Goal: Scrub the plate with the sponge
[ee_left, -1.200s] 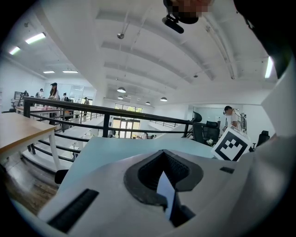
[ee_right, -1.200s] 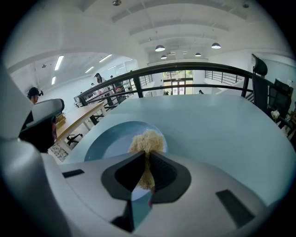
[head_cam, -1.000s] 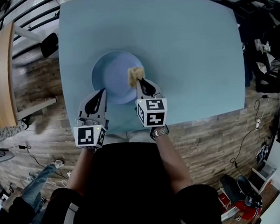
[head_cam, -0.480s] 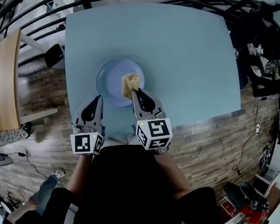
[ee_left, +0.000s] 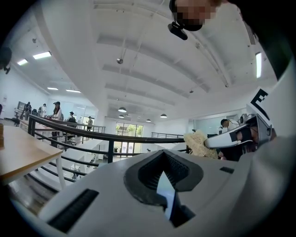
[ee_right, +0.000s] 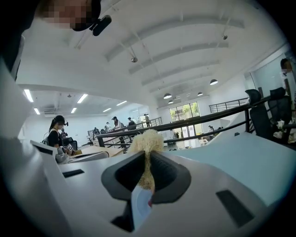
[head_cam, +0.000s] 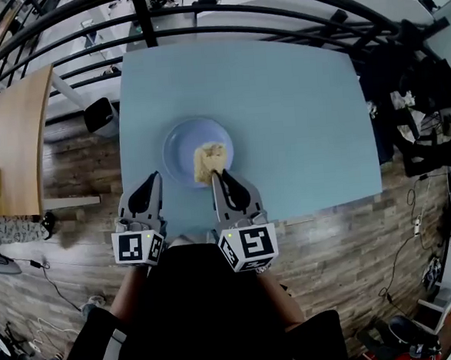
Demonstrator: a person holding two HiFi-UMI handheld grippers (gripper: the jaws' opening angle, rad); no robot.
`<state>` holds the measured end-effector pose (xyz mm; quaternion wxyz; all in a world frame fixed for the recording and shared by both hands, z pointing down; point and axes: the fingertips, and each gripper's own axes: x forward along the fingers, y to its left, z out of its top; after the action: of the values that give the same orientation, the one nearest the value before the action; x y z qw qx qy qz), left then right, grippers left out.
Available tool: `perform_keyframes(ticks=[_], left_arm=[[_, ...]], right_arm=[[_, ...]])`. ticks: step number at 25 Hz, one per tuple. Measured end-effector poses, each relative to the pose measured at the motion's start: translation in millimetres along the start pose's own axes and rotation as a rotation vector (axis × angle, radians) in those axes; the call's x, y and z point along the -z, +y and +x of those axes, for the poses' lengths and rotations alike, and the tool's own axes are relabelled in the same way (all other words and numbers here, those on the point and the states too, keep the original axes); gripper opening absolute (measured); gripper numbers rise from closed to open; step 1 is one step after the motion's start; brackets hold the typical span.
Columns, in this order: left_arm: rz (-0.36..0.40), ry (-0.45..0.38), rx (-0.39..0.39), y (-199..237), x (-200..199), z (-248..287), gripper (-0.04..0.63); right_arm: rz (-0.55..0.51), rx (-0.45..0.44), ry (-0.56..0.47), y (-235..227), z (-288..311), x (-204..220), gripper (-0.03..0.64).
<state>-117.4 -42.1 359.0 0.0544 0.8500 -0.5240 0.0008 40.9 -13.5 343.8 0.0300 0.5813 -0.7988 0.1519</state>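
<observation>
Round pale-blue plate [head_cam: 175, 144] lies flat on the light-blue table [head_cam: 297, 109], toward the near left corner and just short of the near edge.

Surroundings: a black metal railing [head_cam: 237, 9] runs beyond the far edge. A black chair [head_cam: 99, 113] stands off the far left corner. A wooden side table [head_cam: 11, 144] stands off the left edge. The right claw and its load cover the near right part of the plate in the head view.

Right claw [head_cam: 217, 174]: jaws clamped on a tan fibrous sponge [head_cam: 209, 159]. The sponge protrudes past the jaw tips and rests on the inner surface of the plate, right of centre.

Left claw [head_cam: 154, 176]: jaws together, with nothing between them. Its tip is over the table, just beside the near left rim of the plate; contact with the rim cannot be determined.

Plate appearance: shallow, with a raised rim, plain in colour and slightly more violet than the table.
</observation>
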Motion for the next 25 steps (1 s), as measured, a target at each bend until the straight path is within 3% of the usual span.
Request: perform_keyframes(ticks=[13, 25], left_arm=[[0.015, -0.098, -0.057, -7, -58, -24, 0.002], [0.041, -0.138, -0.061, -27, -74, -17, 0.002]], right_arm=[[-0.088, -0.034, -0.176, 17, -30, -62, 0.037], [-0.090, -0.062, -0.237, 16, -44, -77, 0.037]])
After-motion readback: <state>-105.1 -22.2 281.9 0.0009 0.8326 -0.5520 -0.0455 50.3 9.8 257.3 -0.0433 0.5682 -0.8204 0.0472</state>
